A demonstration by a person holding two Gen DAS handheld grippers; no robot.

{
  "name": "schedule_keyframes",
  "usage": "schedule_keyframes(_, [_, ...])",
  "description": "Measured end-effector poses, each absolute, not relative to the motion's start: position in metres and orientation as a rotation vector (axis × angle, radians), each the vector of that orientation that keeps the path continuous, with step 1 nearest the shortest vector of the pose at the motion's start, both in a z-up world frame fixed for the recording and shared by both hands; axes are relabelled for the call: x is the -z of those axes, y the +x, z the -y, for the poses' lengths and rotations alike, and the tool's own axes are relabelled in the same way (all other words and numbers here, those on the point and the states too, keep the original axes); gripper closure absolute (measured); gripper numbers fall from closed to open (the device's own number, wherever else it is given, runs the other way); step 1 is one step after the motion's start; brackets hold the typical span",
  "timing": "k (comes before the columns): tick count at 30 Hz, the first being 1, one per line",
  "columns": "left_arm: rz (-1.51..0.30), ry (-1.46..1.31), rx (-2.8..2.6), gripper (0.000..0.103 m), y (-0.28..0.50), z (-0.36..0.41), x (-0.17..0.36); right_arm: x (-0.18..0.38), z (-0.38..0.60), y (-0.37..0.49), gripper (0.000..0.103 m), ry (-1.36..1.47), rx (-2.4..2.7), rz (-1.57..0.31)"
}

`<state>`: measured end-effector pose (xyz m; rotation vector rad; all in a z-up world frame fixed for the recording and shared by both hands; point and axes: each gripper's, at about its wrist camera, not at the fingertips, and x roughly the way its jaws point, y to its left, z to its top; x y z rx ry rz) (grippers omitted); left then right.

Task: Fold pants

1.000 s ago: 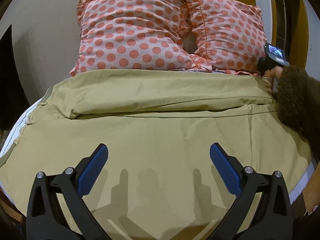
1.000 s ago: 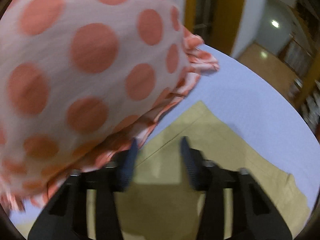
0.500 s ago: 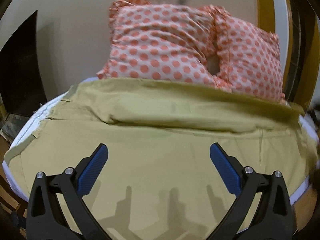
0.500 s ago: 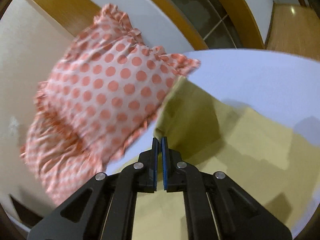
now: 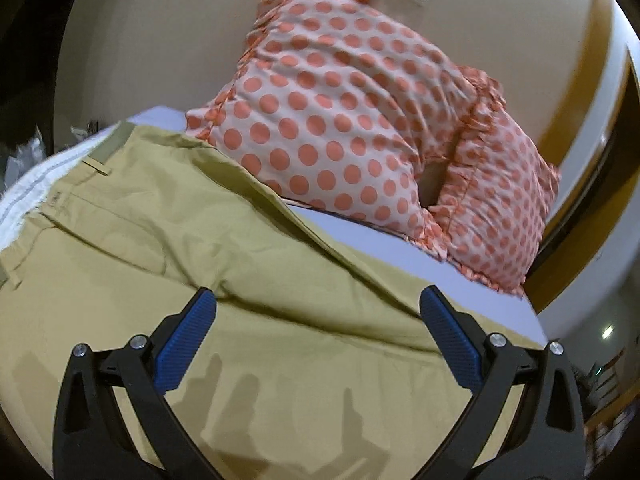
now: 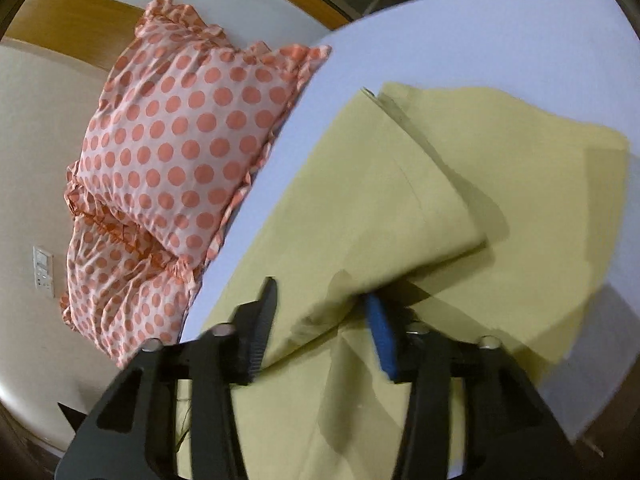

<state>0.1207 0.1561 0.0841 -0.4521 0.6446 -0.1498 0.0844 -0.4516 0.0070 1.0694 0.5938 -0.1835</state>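
The bed (image 6: 460,36) is covered by a pale lilac sheet (image 5: 400,252). Tan pants (image 5: 168,216) lie spread flat across most of it, waistband toward one side edge (image 5: 28,192), where white striped bedding shows beneath. Their leg ends (image 6: 540,152) lie folded over near the opposite edge. Two spotted pillows (image 5: 340,120) rest side by side at the head edge, against the wall; the pants' long edge runs just beside them.

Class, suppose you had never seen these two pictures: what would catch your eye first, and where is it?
The polka-dot pillows stand out first, propped against the wall at the head of the bed. Next, the khaki pants spread across the sheet, with a fold of them lying between the open right gripper.
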Motion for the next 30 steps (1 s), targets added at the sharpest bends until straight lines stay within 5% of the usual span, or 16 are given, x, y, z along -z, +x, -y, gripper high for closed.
schedule_keyframes(13, [-0.896,-0.541,-0.016,0.015,0.264,-0.177,-0.042,-0.030,0.467,0.063,0.101,1.116,0.050,-0.384])
schedule_keyframes(14, [-0.905,-0.548,-0.031,0.024,0.271,-0.179,-0.039,-0.033,0.466,0.063,0.101,1.109,0.048,-0.378])
schedule_keyframes(16, [-0.936,-0.562,-0.050,0.060,0.285,-0.185,-0.030,-0.034,0.466,0.065,0.101,1.101,0.046,-0.372])
schedule_keyframes(17, [-0.945,-0.575,-0.045,0.097,0.289,-0.189,-0.027,-0.034,0.468,0.066,0.101,1.104,0.044,-0.369])
schedule_keyframes(22, [-0.839,-0.525,0.019,0.098,0.226,-0.195,-0.060,-0.038,0.473,0.058,0.101,1.106,0.055,-0.343])
schedule_keyframes(26, [-0.711,-0.475,0.071,0.096,0.101,-0.204,-0.094,-0.047,0.481,0.026,0.101,1.099,0.066,-0.291])
schedule_keyframes(30, [-0.717,-0.438,0.037,0.094,0.013,-0.200,-0.077,-0.043,0.480,0.000,0.101,1.065,0.104,-0.302])
